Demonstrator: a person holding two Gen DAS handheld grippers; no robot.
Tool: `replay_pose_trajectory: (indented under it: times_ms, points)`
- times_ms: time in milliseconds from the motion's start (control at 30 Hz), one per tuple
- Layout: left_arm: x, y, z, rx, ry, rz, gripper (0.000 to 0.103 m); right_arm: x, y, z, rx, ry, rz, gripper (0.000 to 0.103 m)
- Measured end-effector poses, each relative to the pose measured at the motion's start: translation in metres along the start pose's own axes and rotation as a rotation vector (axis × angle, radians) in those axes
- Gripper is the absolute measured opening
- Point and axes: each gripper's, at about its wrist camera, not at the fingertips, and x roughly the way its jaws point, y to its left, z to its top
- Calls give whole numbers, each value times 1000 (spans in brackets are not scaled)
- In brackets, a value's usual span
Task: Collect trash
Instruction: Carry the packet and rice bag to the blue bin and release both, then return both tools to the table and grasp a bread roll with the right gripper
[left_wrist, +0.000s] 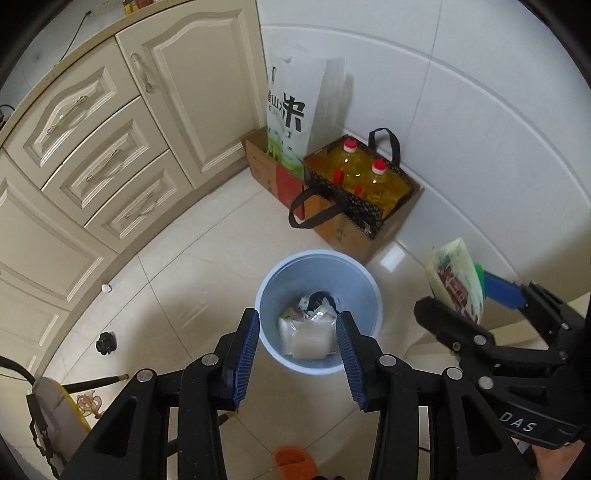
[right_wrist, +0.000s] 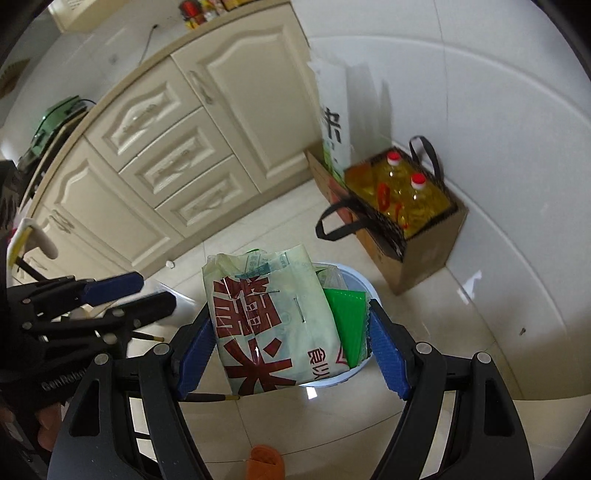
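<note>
Kitchen floor, bin (left_wrist: 320, 309) under both tools | right tool (right_wrist: 291, 349) pinches limp, light wrappers (right_wrist: 266, 321), likely slippery, gripped mid-bundle | left tool (left_wrist: 297, 360) spread, empty

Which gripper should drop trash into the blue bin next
Right. The right gripper already holds a rice bag and green packet over the blue bin, while the left gripper is open and holds nothing.

Bin (left_wrist: 319, 291) mouth open above (trash inside); cardboard box (left_wrist: 354, 236) crowds behind.
</note>
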Motion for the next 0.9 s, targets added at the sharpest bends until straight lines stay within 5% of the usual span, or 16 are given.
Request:
replay_pose_trajectory:
  times_ms: [67,200,567,900]
  points:
    - [10,4,4,4,0,4,43,7,-6,-1,12,6,-3,78]
    - [18,9,-5,-12,-13,53,67,18,-13,-4,35,22,-7,78]
    - [-10,19,-17,-99,-64,159,68,42,6,8,35,19,-1,81]
    - [-95,47,-41,-172,-155,142,68,-5,44,23,-7,-50,-25,91]
